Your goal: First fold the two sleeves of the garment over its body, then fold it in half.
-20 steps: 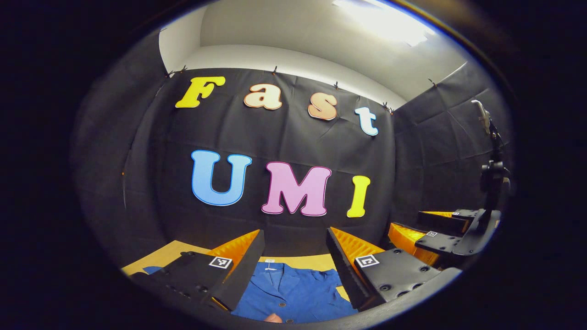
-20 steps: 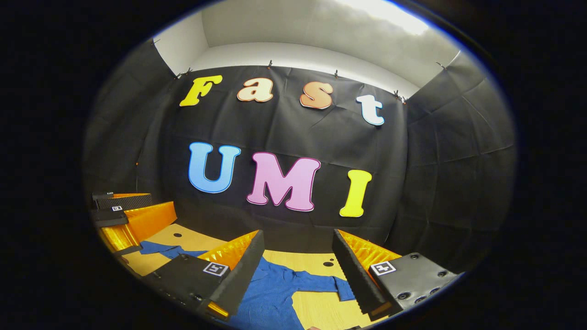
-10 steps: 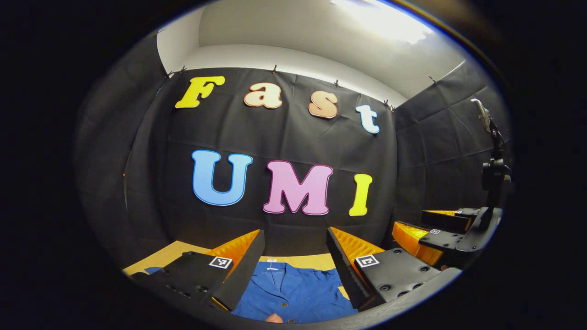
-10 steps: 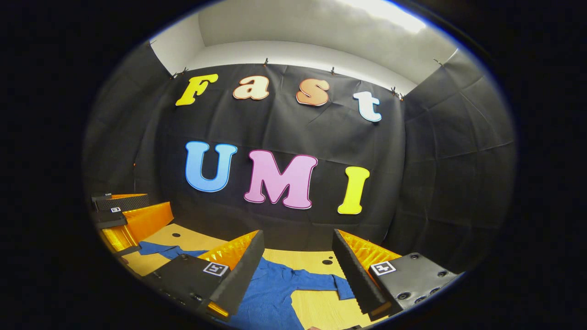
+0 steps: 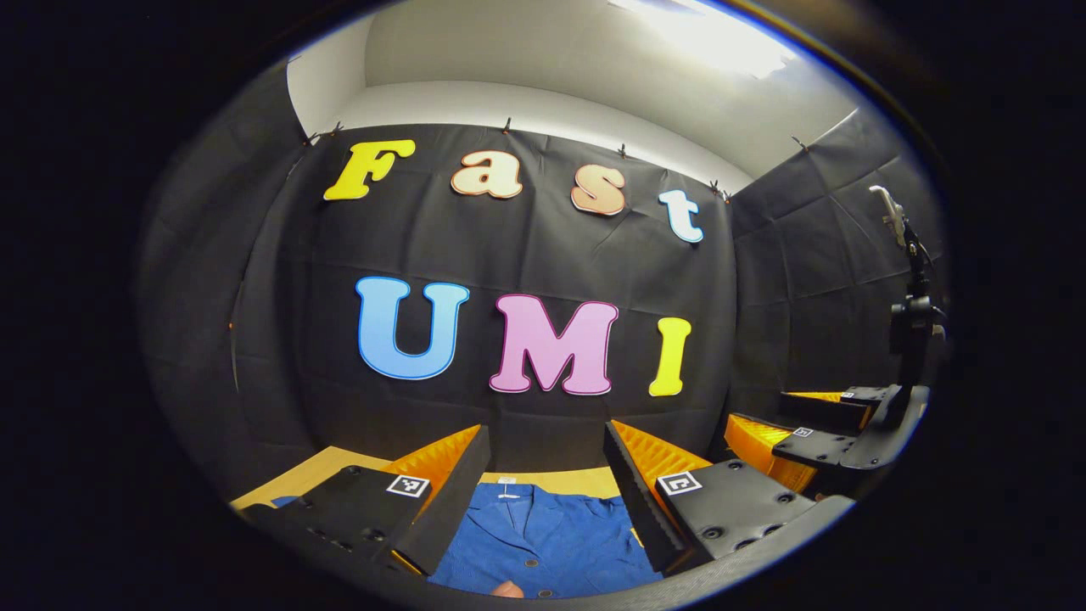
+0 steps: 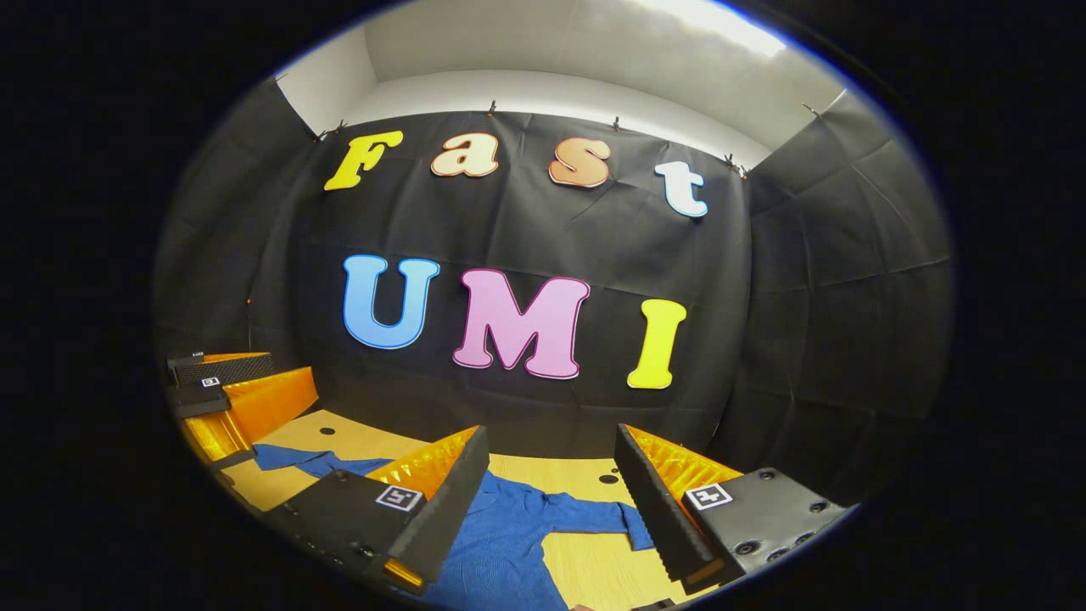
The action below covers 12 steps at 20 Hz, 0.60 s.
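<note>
On the wooden tabletop (image 6: pixel 585 577), a blue garment (image 5: pixel 543 543) lies flat, unfolded, collar toward 12 o'clock. Its sleeve (image 6: pixel 585 515) reaches out toward 3 o'clock. Both claws hover above it, the left claw (image 5: pixel 543 488) and right claw (image 6: pixel 550 492) each spread apart and empty. The risk, by this reading: a pinch catching two layers of cloth would drag the body askew, spoiling the sleeve fold.

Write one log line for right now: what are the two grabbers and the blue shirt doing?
stage: before first fold | blue shirt: flat on table, sleeves spread | left gripper: open, above shirt | right gripper: open, above shirt
</note>
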Tool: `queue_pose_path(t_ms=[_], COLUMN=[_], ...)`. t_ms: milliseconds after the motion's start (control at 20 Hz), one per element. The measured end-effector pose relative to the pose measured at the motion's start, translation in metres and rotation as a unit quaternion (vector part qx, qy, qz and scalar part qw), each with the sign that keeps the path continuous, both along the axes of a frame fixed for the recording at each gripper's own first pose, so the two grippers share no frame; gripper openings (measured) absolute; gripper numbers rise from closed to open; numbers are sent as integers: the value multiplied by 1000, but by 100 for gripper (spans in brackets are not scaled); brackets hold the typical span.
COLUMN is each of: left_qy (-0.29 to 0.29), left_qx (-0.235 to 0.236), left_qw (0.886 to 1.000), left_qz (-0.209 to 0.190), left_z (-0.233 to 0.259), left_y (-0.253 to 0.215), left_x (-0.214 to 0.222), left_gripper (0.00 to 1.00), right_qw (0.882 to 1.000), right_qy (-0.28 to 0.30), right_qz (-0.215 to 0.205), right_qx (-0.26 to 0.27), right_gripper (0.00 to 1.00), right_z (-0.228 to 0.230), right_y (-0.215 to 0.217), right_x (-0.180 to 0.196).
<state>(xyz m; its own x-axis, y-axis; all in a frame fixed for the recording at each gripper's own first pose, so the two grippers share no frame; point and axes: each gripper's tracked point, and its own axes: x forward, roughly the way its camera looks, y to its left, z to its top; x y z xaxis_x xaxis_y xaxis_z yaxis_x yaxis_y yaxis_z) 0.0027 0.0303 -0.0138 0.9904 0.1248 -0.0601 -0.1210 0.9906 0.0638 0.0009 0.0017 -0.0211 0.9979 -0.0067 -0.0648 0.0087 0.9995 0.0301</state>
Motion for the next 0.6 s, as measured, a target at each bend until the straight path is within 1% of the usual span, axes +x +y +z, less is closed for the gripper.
queue_pose_path(t_ms=[150,300,450,550,600], left_qy=[0,-1,-3,-3,-2], left_qx=[-2,-3,-8,-12,-14], left_qw=[1000,1000,1000,1000,1000], left_qz=[1,0,4,7,9], left_z=[0,0,-2,-3,-4], left_y=[2,3,6,9,10], left_x=[2,3,7,9,10], left_gripper=[80,80,80,80,80], right_qw=[1000,1000,999,998,996], right_qy=[3,4,16,39,64], right_qz=[-2,-15,-33,-38,-39], right_qx=[0,0,-22,-38,-46], right_gripper=[87,87,87,87,96], right_z=[-7,-13,-38,-68,-93], right_y=[-4,-17,-43,-61,-72], right_x=[4,13,29,45,53])
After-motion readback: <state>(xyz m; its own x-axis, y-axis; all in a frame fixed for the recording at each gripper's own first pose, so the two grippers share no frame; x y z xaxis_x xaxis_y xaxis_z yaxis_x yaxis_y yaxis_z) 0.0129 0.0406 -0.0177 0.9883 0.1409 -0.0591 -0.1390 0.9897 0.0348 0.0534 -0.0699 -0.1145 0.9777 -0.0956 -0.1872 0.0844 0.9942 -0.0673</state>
